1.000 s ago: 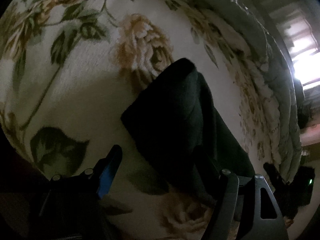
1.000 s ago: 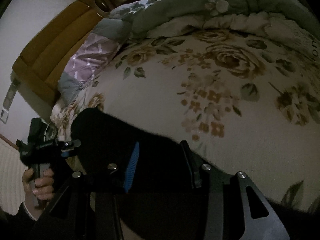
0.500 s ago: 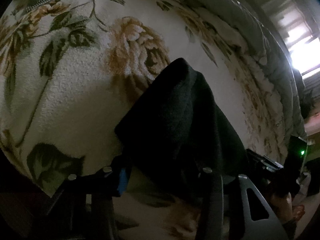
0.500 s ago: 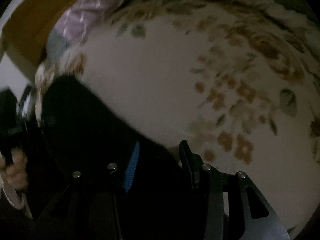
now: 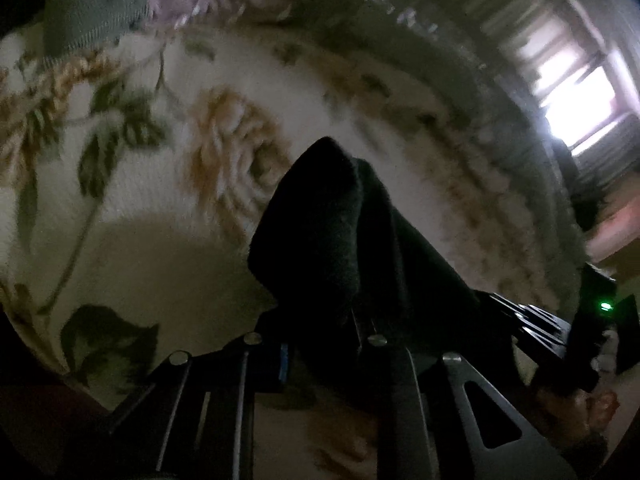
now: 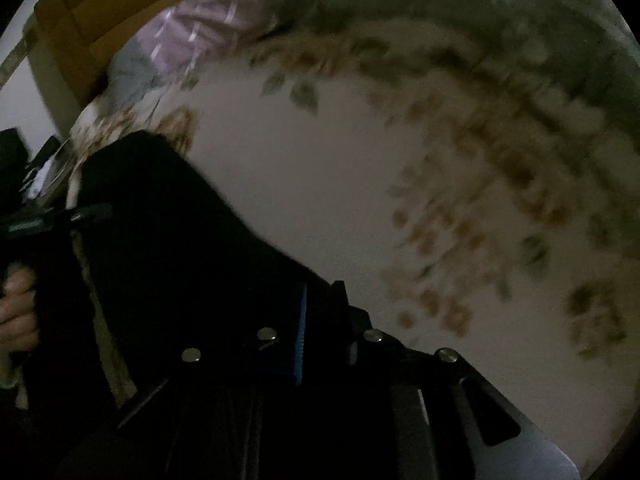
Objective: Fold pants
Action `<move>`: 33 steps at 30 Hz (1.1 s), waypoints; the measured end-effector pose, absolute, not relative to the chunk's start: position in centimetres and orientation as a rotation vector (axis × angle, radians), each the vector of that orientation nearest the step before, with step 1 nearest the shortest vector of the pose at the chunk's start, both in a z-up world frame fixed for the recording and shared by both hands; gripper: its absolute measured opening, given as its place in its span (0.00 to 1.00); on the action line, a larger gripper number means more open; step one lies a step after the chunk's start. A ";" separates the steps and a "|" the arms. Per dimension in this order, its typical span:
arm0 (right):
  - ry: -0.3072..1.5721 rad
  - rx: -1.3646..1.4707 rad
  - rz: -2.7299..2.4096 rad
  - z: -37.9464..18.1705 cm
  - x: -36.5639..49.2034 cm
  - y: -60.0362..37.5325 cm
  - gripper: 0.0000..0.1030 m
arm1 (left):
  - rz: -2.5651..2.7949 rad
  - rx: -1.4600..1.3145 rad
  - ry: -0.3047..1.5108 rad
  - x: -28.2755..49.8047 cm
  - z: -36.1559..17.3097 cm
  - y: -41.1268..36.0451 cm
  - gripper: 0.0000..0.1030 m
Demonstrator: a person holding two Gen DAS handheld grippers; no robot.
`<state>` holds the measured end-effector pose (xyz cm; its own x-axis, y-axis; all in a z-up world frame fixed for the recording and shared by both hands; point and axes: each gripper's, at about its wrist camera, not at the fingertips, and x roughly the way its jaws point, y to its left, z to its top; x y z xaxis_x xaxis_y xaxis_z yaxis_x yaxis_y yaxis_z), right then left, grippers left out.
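l tool [image 5: 324, 340] & r tool [image 6: 320, 312] both closing, pinching black pants [image 5: 332, 232] on floral blanket [image 5: 160, 240].

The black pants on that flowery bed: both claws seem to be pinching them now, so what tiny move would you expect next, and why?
Probably a small lift of both ends together. The left gripper and right gripper are each closing their jaws with the black pants between them, while the dark cloth lies bunched on the floral blanket. Raising it slightly should free it to carry over for a fold.
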<state>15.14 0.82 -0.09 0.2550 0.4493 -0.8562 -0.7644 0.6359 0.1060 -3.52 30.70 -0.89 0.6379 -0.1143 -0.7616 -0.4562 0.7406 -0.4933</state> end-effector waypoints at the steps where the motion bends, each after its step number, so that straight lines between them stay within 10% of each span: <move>1: 0.979 -0.375 0.823 0.6 15.1 0.8 0.10 | 0.209 -0.719 0.844 -4.0 0.1 30.5 0.16; 12: 0.938 -0.487 0.688 -3.4 14.1 4.2 0.10 | 0.242 -0.646 0.910 -3.5 -1.5 31.2 0.16; 21: 0.949 -0.341 0.706 -0.6 13.0 2.0 0.51 | 0.326 -0.667 0.916 -5.4 -1.1 32.7 0.39; 33: 0.954 -0.151 0.690 2.0 7.9 -5.9 0.53 | 0.213 -0.528 0.883 -4.7 3.5 26.5 0.53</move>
